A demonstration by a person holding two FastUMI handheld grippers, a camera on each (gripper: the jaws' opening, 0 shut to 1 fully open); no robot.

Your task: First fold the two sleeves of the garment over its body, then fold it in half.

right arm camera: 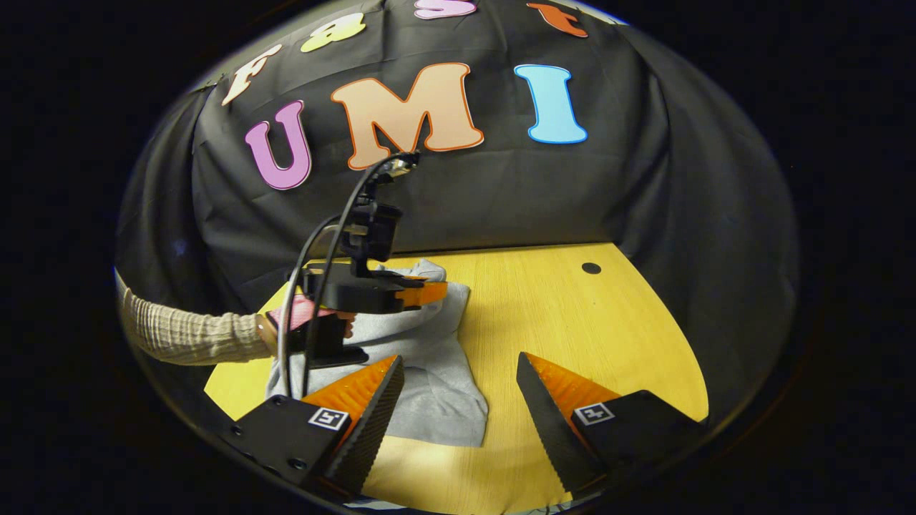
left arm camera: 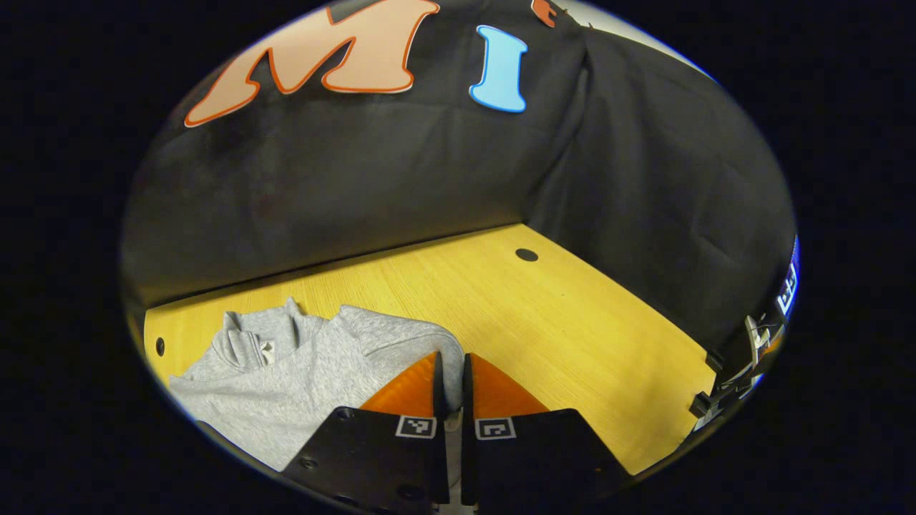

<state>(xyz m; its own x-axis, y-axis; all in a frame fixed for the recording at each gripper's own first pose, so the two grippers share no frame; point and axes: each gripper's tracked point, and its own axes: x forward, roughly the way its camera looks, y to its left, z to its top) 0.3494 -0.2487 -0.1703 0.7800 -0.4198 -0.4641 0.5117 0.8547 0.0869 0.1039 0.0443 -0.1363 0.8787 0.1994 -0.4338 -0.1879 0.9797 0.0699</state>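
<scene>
In the right gripper view a ribbed knit sleeve [right arm camera: 187, 335] reaches in from the left, its hand [right arm camera: 266, 333] holding the left gripper [right arm camera: 435, 292] over the garment [right arm camera: 436, 379] — a soft grey heathered sweatshirt lying rumpled on the table [right arm camera: 565, 315], whose top is yellow wood grain with a small round dark hole [right arm camera: 591, 268]. In the left gripper view its fingers [left arm camera: 438, 383] are pressed together on a fold of the grey cloth by the collar [left arm camera: 247, 336]. The right gripper [right arm camera: 458, 386] hangs near the hem — fingers spread wide, holding nothing.
</scene>
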